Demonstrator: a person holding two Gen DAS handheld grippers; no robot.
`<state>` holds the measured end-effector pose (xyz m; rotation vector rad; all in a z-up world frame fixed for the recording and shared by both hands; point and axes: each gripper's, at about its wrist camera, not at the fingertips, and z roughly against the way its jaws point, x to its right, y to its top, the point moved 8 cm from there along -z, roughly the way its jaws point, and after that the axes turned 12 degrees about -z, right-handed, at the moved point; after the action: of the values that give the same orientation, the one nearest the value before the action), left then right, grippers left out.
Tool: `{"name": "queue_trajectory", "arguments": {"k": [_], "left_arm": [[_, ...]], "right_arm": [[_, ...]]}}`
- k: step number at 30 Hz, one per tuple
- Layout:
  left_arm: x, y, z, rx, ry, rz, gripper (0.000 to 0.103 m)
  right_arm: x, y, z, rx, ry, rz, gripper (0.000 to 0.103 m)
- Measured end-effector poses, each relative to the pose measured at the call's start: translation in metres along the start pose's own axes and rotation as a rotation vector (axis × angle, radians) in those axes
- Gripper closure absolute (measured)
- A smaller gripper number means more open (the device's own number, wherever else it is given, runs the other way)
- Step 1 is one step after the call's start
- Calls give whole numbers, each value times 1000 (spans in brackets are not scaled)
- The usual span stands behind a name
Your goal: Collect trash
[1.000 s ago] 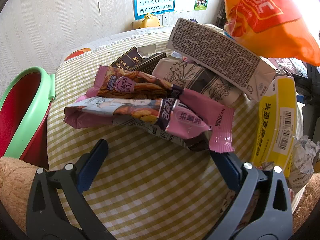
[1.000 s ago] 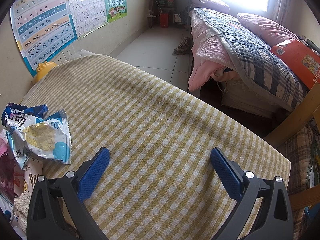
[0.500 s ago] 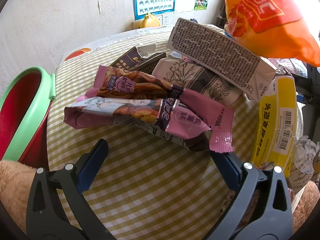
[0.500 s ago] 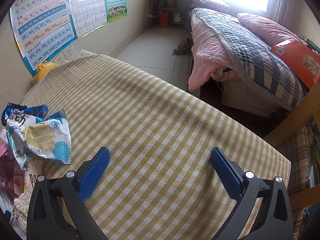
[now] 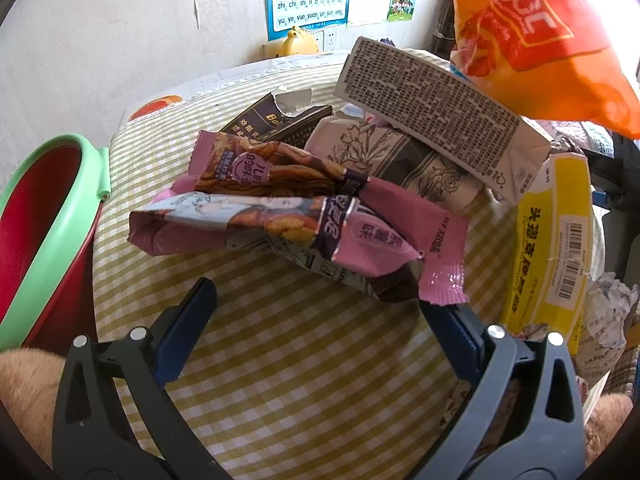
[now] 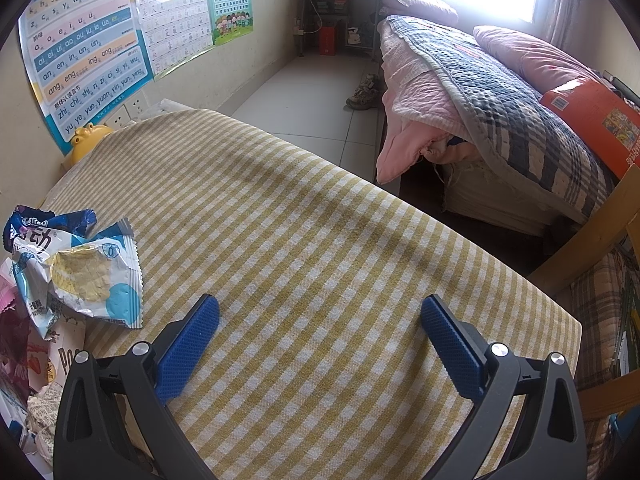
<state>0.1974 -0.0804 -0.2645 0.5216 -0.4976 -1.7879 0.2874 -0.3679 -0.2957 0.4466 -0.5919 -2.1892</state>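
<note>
The left gripper (image 5: 316,312), fingers wide and empty, sits just near of the pink wrapper (image 5: 280,224), whose long axis runs left-right across the tabletop (image 5: 300,380); the right gripper (image 6: 320,320) gapes over bare cloth.

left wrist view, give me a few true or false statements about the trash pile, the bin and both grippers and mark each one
1. The left gripper is open and holds nothing. True.
2. The pink wrappers lie on the checked cloth just ahead of the left gripper. True.
3. The bin is blue with a yellow rim. False: it is red with a green rim.
4. The right gripper is shut on a blue wrapper. False: it is open over bare cloth, with the wrapper off to its left.
5. The yellow box lies at the right of the pile. True.
</note>
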Motion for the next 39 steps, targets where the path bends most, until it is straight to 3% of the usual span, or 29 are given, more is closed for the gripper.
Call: {"name": "queue_trajectory", "arguments": {"k": [39], "left_arm": [[0,0,0,1,0,2,4]], "right_arm": [[1,0,-1,0,0,-1,6]]}}
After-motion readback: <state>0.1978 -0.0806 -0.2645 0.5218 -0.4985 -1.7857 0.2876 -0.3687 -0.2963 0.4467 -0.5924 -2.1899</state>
